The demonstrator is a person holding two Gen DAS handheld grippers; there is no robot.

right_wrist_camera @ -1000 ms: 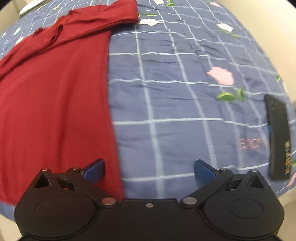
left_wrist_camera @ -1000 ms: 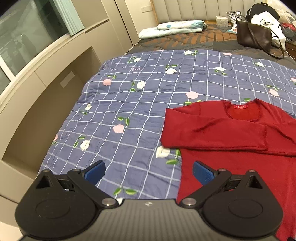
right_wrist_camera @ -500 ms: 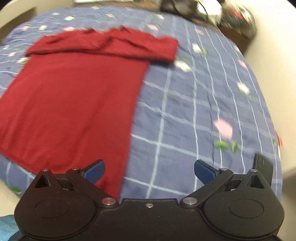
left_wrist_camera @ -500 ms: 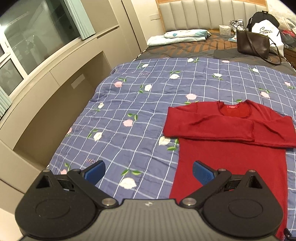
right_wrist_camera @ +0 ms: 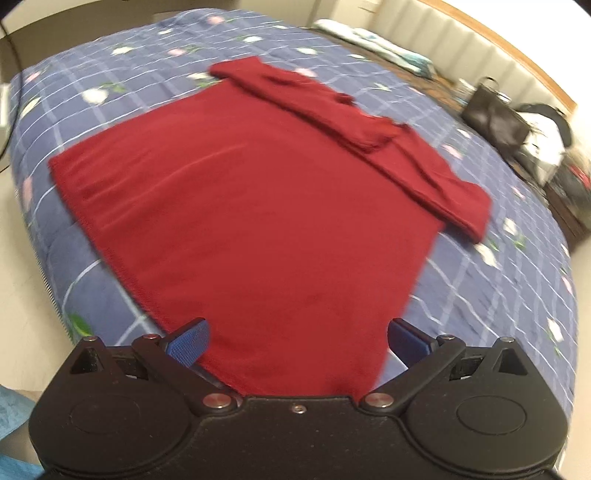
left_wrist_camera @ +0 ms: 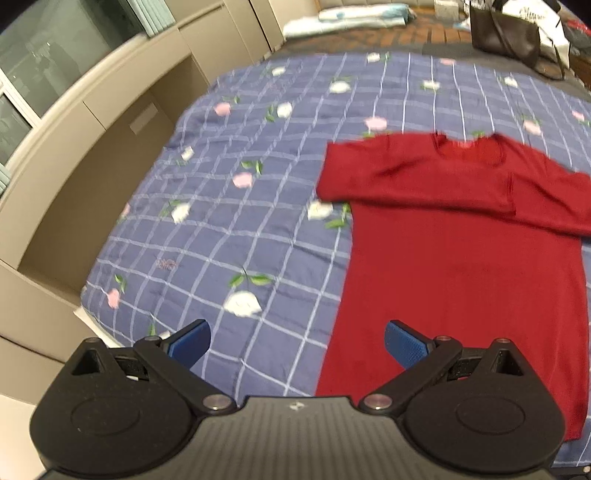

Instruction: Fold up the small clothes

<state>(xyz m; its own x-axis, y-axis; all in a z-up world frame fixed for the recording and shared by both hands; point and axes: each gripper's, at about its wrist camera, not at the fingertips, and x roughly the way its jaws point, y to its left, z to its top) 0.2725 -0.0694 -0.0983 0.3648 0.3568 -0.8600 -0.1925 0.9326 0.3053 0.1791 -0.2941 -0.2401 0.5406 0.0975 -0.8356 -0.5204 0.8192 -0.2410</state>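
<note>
Left wrist view: we see the left tongs [left_wrist_camera: 297, 341] spread wide with nothing between the blue pads [left_wrist_camera: 188, 341], hanging above the near edge of the bed. Below the gap lies the blue checked quilt [left_wrist_camera: 236, 206] with its printed flowers, and just under the right-hand pad begins the left side edge of the red long-sleeved top [left_wrist_camera: 458, 280]. We find the top lying flat on the quilt, neckline away from us, both sleeves folded across the chest so that they overlap in a band below the collar; the body below them is spread out unfolded. Beyond the quilt, at the head of the bed, a dark handbag [left_wrist_camera: 506, 31] stands beside a white bag [left_wrist_camera: 543, 22]; we cannot tell what either holds. A folded pale pillow [left_wrist_camera: 354, 16] lies at the far left of the headboard end, and beige cabinets [left_wrist_camera: 110, 122] run under a window along the left.

From the right wrist camera, the right tongs [right_wrist_camera: 297, 341] are likewise wide apart and empty, poised over the hem corner of the red top [right_wrist_camera: 258, 206], whose cloth passes under the gap without being pinched. Past it we see the quilt [right_wrist_camera: 491, 295], the handbag [right_wrist_camera: 493, 118] and the padded headboard [right_wrist_camera: 461, 44]
</note>
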